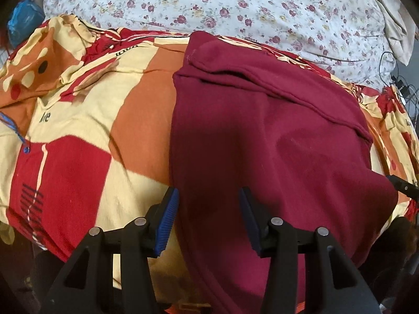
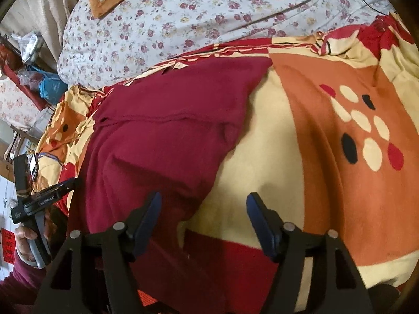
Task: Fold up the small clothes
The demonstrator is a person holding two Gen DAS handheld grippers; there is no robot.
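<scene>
A dark red garment (image 1: 275, 130) lies flat on the bed, its upper part folded over with a hem line across it. In the left wrist view my left gripper (image 1: 208, 192) hovers open above the garment's near left edge, one blue pad (image 1: 167, 219) over the bedcover and the other over the cloth. The right wrist view shows the same garment (image 2: 162, 130) at the left. My right gripper (image 2: 204, 197) stands open over its near right edge, with nothing pinched. The left gripper's body (image 2: 39, 201) shows at the far left, held by a hand (image 2: 23, 238).
The bedcover (image 1: 78, 144) is patterned in red, orange and cream, with rumpled folds at its far left. A floral sheet (image 1: 209, 5) lies behind it. Cables (image 1: 400, 83) hang off the right side. A blue bag (image 2: 51, 86) and clutter sit beside the bed.
</scene>
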